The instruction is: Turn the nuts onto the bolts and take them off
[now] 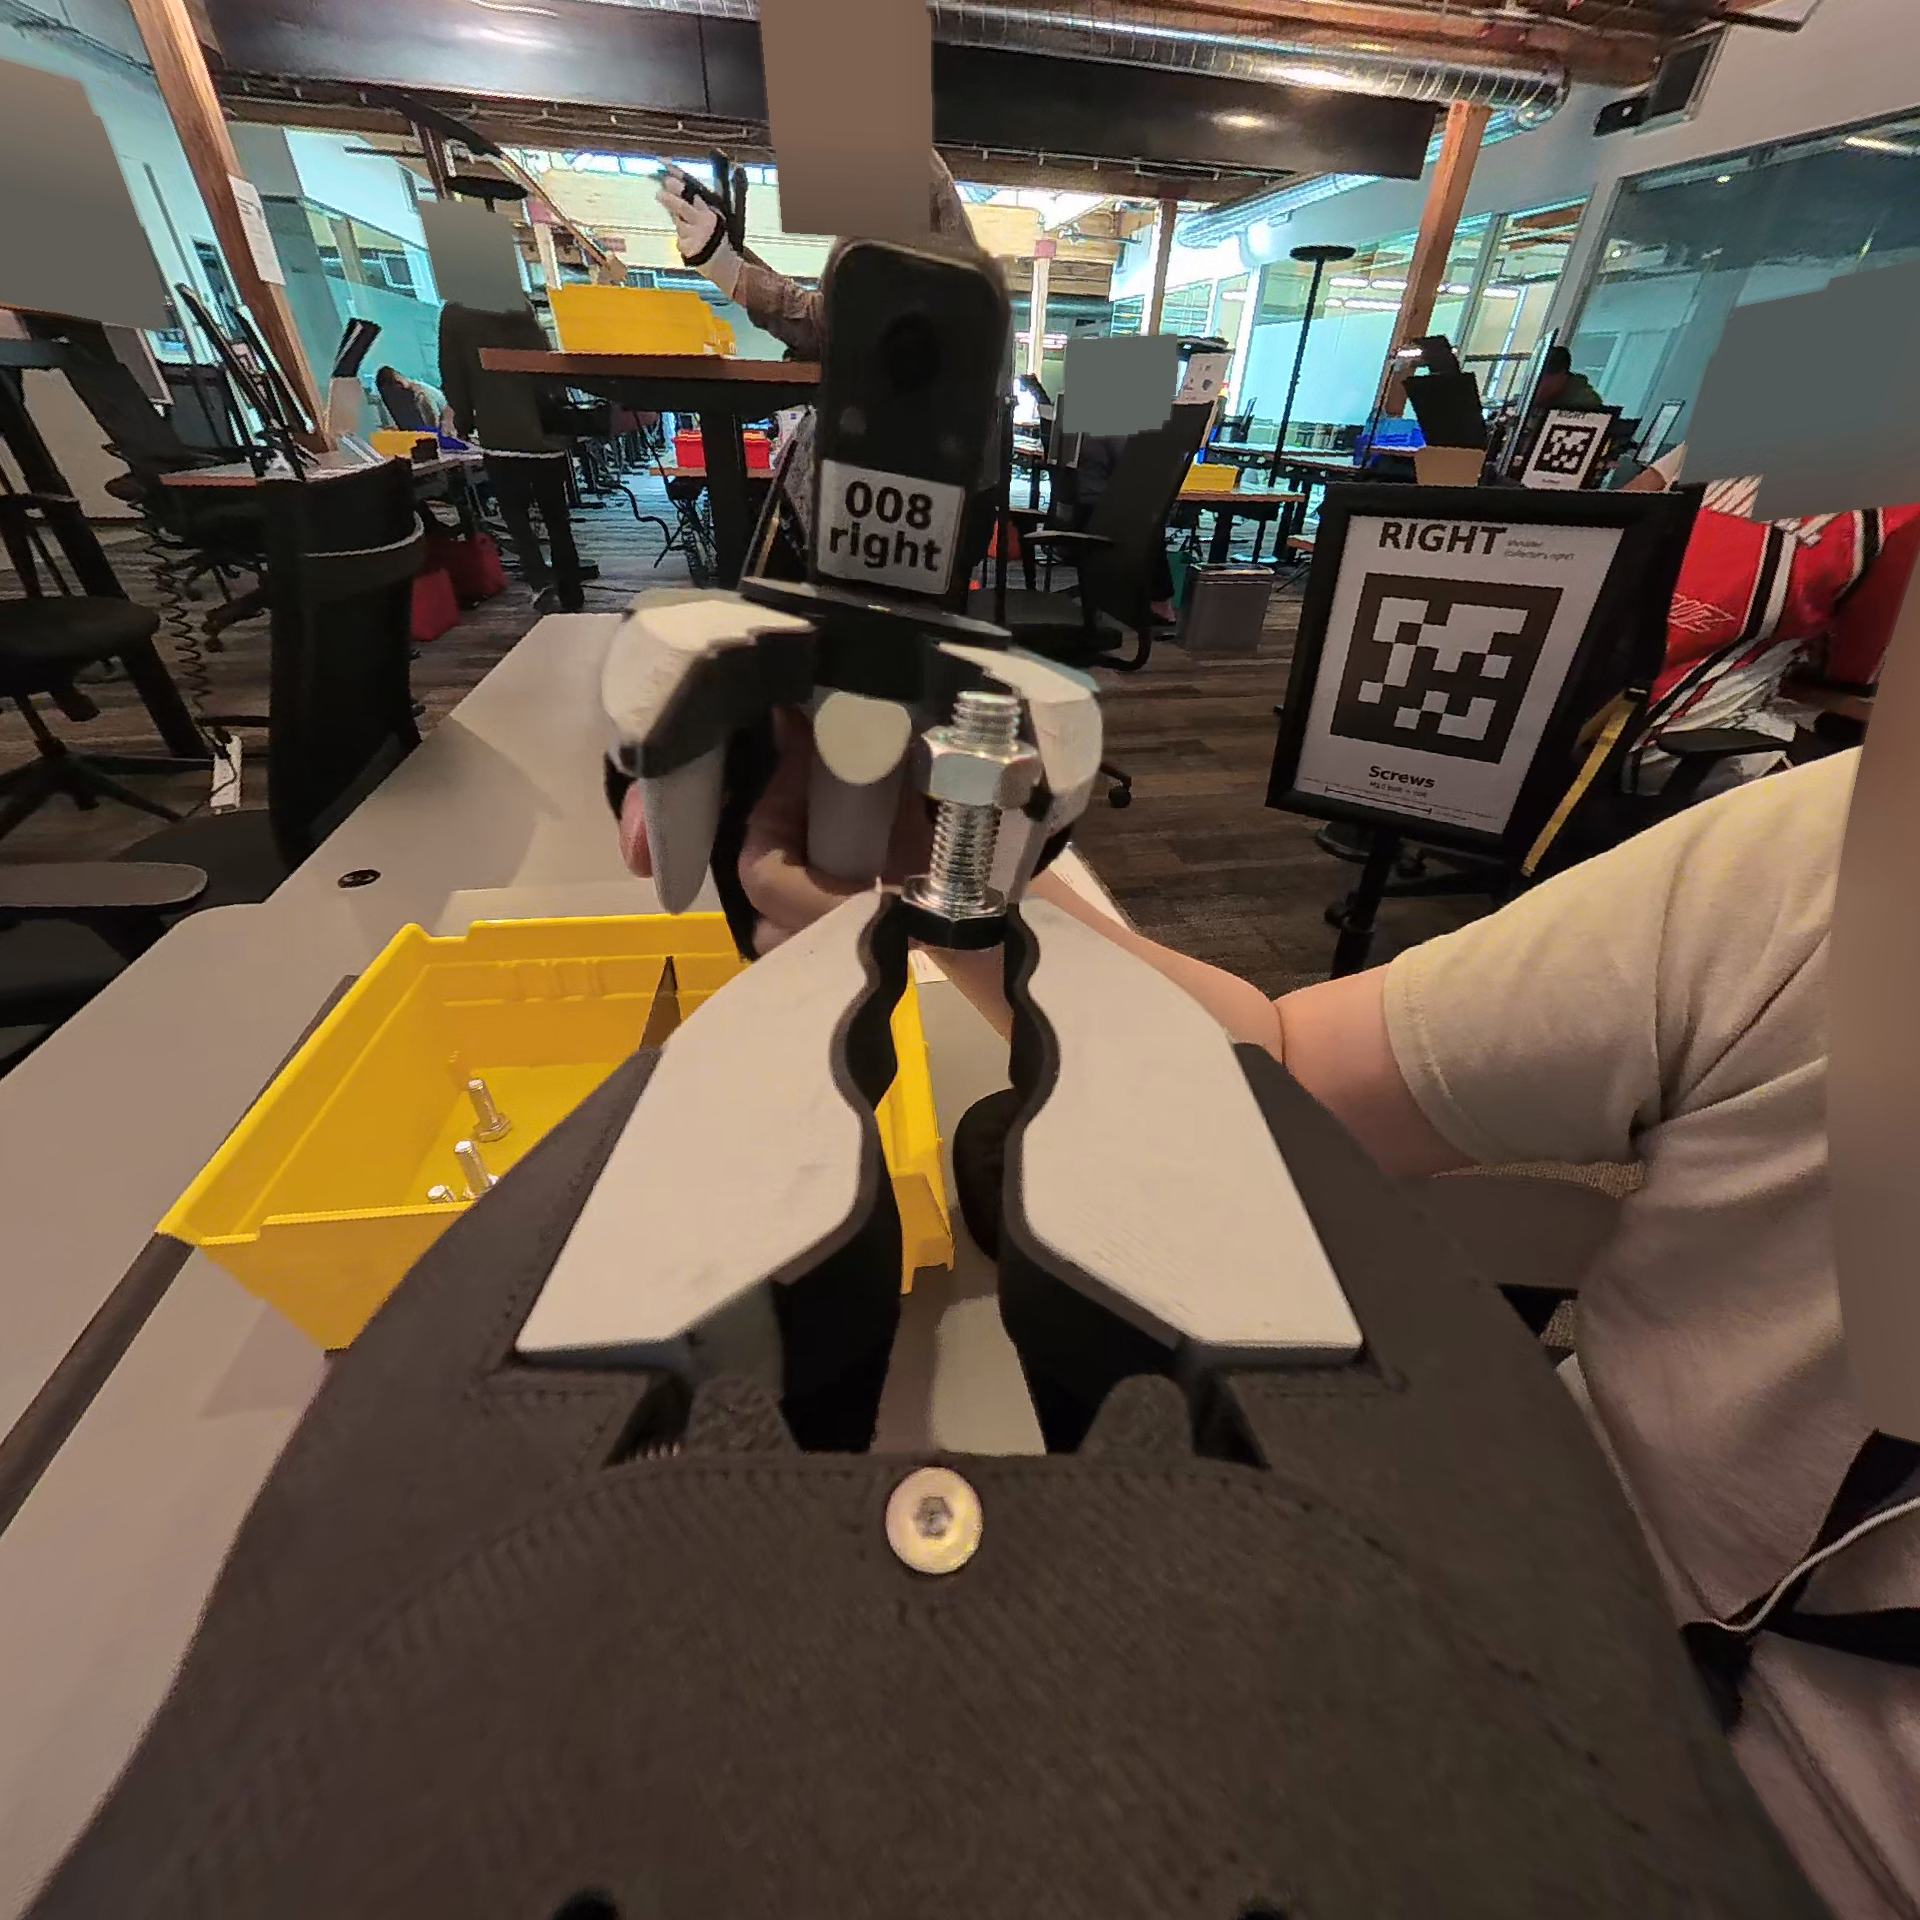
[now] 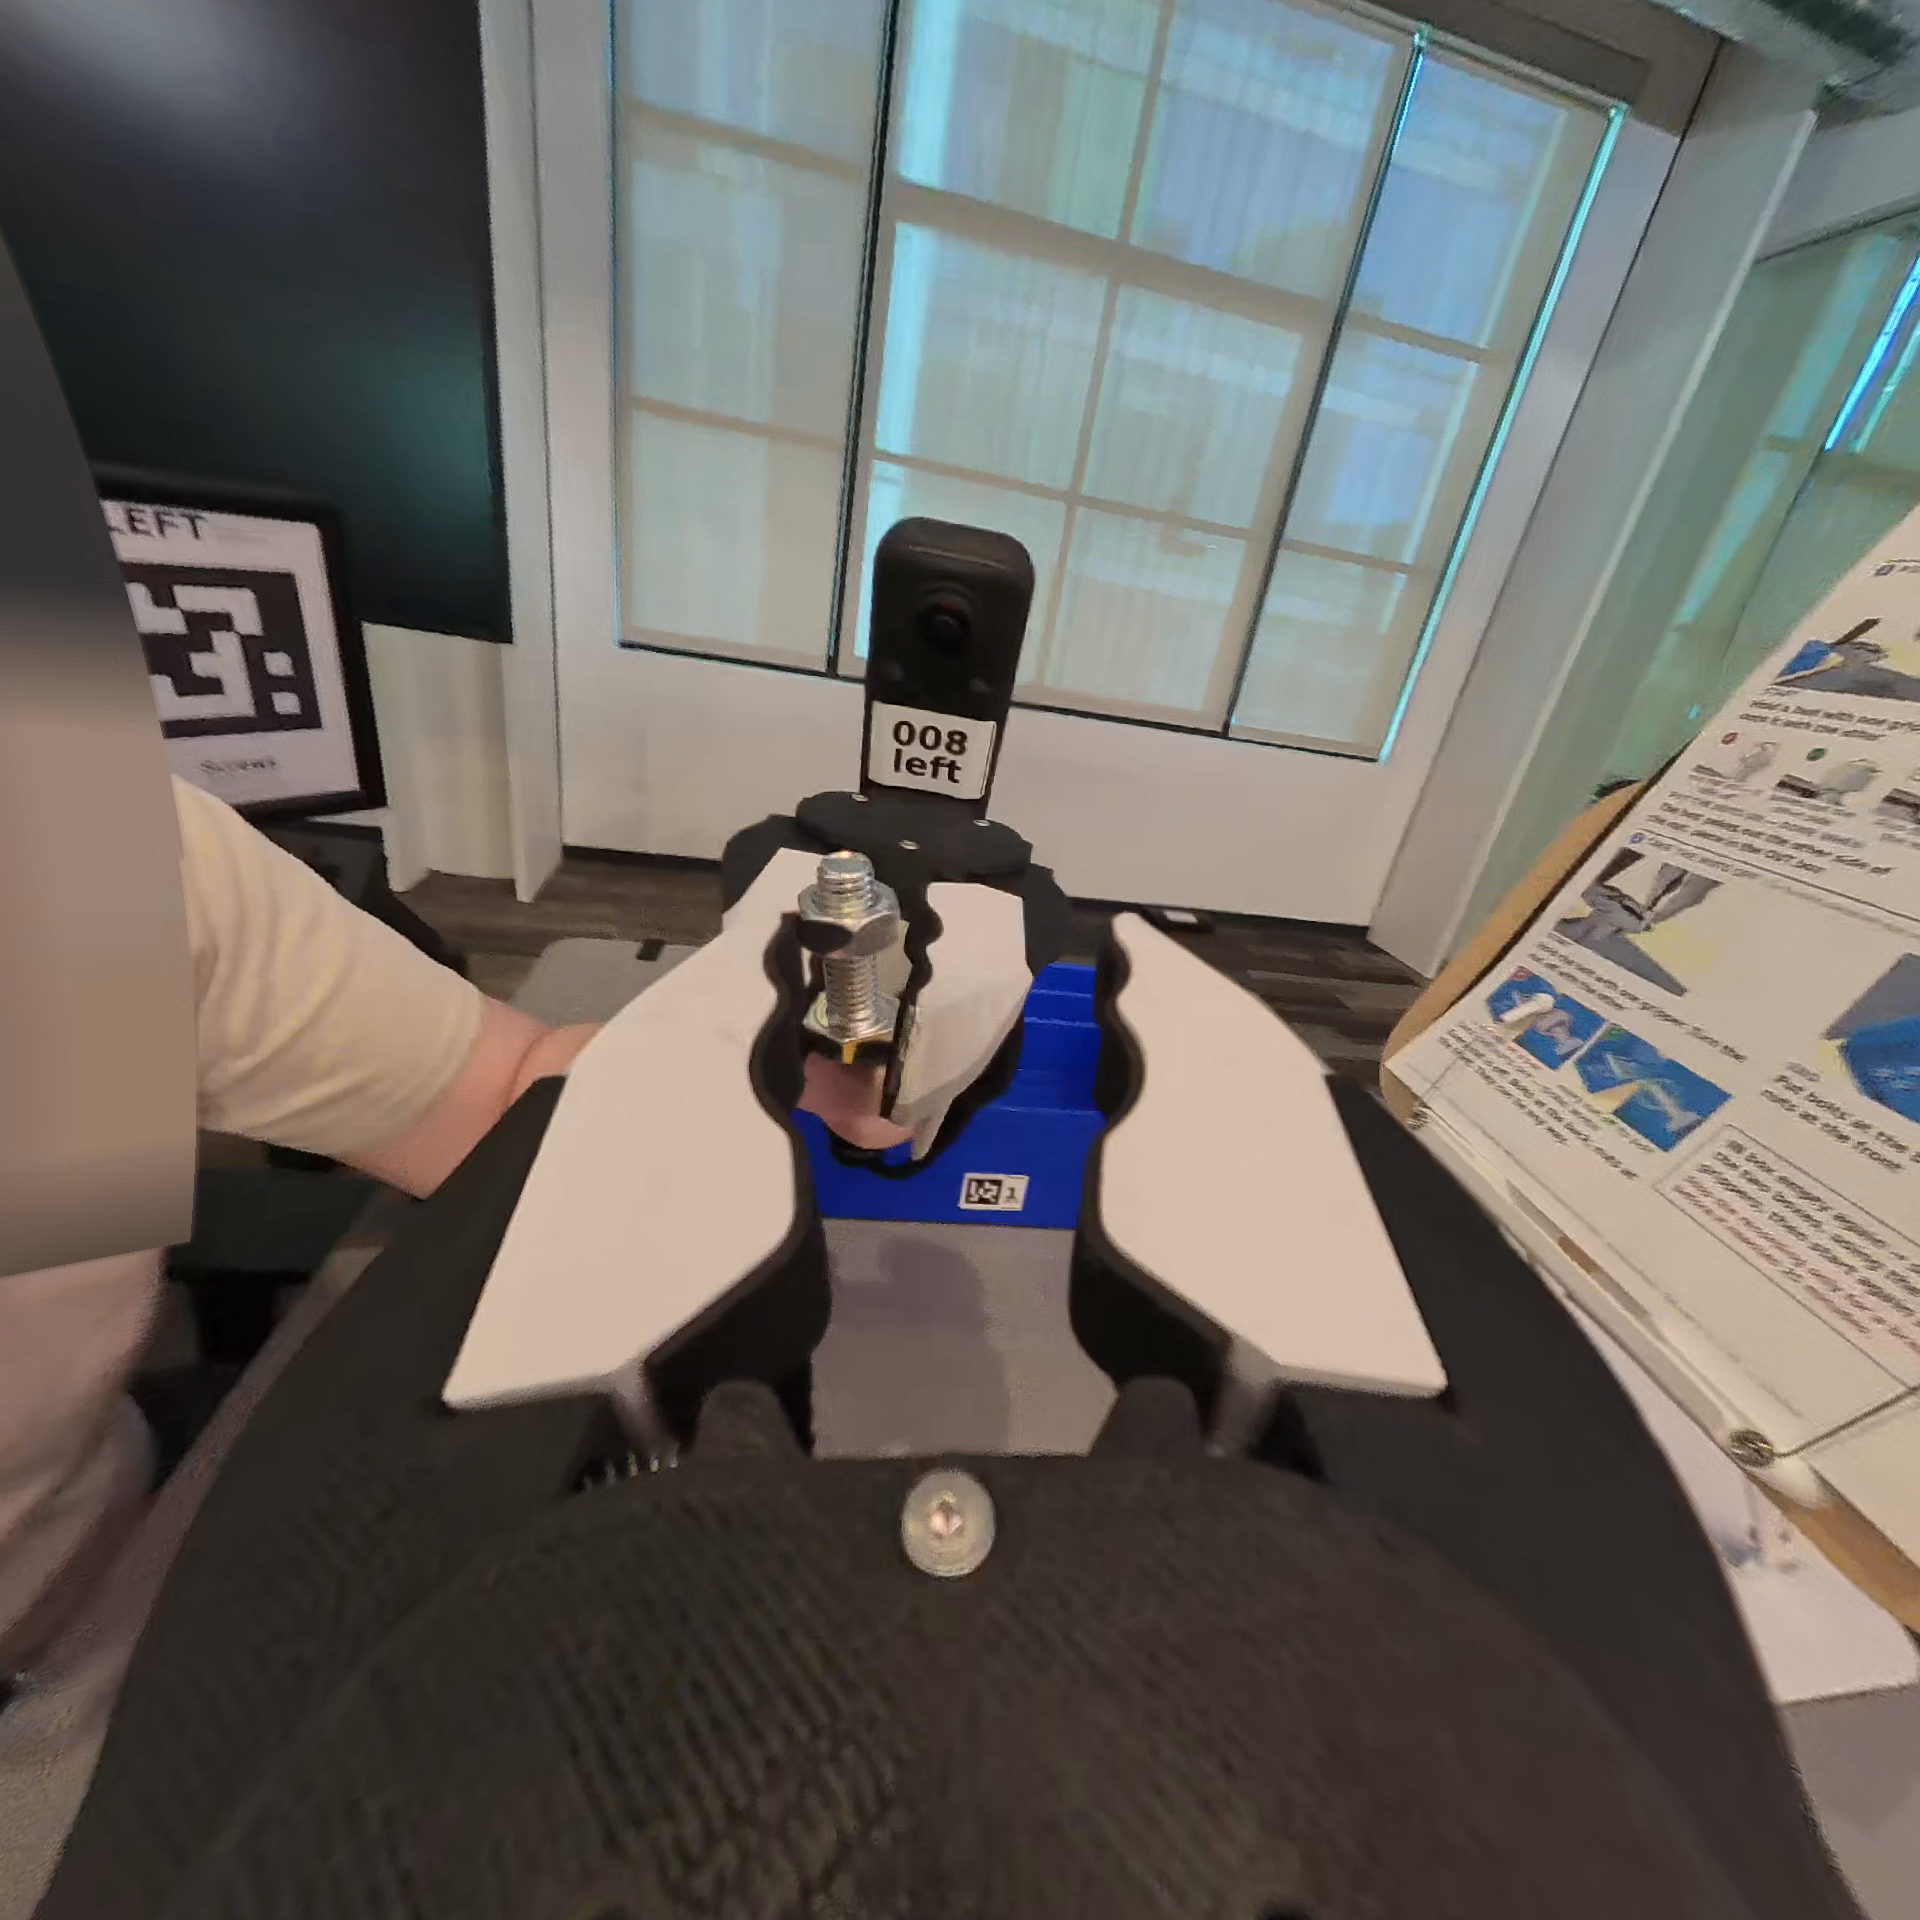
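Note:
A silver bolt (image 1: 961,831) stands upright in the air, head down, above the table. My left gripper (image 1: 948,920) is shut on the bolt's hex head. A silver hex nut (image 1: 982,769) sits high on the thread, a few turns below the tip. My right gripper (image 1: 862,810) faces the left one and is open wide. In the right wrist view the nut (image 2: 847,920) and bolt (image 2: 847,982) lie close against the inner edge of the right gripper's (image 2: 951,935) left finger. The other finger is well apart from them. The left gripper (image 2: 847,1039) shows beyond, holding the bolt head.
A yellow bin (image 1: 312,1195) with several loose bolts (image 1: 483,1112) stands on the grey table (image 1: 104,1143) at lower left. A blue bin (image 2: 1039,1164) sits below the grippers. A framed marker sign (image 1: 1444,665) stands to the right. An instruction board (image 2: 1714,1039) leans at the right edge. My two grippers' fingertips are within a few centimetres of each other.

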{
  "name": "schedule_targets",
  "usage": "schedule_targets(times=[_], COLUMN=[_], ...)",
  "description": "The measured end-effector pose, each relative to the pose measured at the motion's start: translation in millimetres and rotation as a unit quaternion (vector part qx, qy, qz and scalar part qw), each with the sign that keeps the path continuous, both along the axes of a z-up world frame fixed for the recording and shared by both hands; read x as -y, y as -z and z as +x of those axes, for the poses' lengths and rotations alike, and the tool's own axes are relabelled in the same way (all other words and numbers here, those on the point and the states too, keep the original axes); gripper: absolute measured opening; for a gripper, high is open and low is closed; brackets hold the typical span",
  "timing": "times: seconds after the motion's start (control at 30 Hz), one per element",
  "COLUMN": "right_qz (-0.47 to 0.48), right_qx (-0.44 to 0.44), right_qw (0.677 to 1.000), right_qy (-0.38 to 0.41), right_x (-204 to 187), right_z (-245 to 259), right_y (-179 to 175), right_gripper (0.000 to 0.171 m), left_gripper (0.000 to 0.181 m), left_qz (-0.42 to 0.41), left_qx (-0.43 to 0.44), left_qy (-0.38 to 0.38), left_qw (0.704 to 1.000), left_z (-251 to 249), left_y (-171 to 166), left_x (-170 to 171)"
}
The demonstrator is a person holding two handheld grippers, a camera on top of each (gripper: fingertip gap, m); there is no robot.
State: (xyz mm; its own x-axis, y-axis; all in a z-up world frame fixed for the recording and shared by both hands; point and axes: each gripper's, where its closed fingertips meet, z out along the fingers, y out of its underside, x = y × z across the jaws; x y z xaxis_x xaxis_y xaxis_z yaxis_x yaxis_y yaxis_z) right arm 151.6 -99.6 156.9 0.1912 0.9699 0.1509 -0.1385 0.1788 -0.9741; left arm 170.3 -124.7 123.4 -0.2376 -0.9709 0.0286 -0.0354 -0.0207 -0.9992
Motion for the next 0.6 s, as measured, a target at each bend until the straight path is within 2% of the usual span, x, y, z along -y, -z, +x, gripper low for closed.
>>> schedule_targets(times=[0.13, 0.23, 0.37, 0.47, 0.6], right_qz=[-0.053, -0.028, -0.027, -0.055, -0.029], right_qx=[-0.027, -0.008, -0.001, -0.034, -0.013], right_qw=[0.998, 0.999, 1.000, 0.998, 0.998], right_qy=[-0.019, -0.033, -0.013, -0.013, -0.045], right_x=[-6, 7, -1, -8, 11], right_z=[9, -1, 0, 14, 2], right_y=[-3, -3, 1, -5, -5], right_gripper=[0.050, 0.051, 0.055, 0.047, 0.048], left_gripper=[0.018, 0.018, 0.018, 0.018, 0.018], left_qz=[-0.011, -0.005, -0.005, -0.016, -0.010], left_qx=[0.007, 0.005, -0.001, 0.004, 0.002], left_qy=[0.009, 0.001, 0.001, 0.010, 0.003], left_qw=[1.000, 1.000, 1.000, 1.000, 1.000], left_z=[-3, -3, 0, -3, -3], left_y=[-4, -3, 0, -3, -2], left_x=[1, -1, 0, -1, -2])
